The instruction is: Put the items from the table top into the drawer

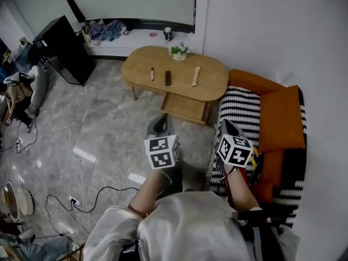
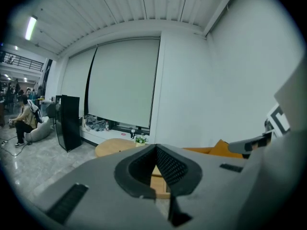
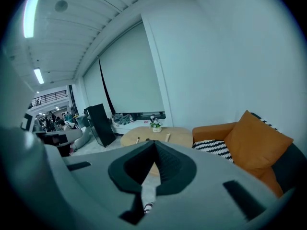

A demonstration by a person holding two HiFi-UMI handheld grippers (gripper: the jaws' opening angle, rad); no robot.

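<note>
We stood on a grey marble floor (image 1: 98, 124) under a slatted ceiling (image 2: 144, 8) with a strip light (image 2: 31, 28). White walls (image 1: 261, 26) framed a blind-covered window (image 2: 122, 80). We saw an orange sofa (image 1: 283, 118) and a black cabinet (image 1: 65, 48), well apart.

2 grey plastic grippers are seen, left gripper (image 1: 160, 122) & right gripper (image 1: 227, 127), each fitted w/ black ribbed pads (image 2: 172, 166) & a white cube (image 1: 161, 151) printed w/ black square markers. A pale grey long-sleeved top (image 1: 185, 227) is worn.
</note>
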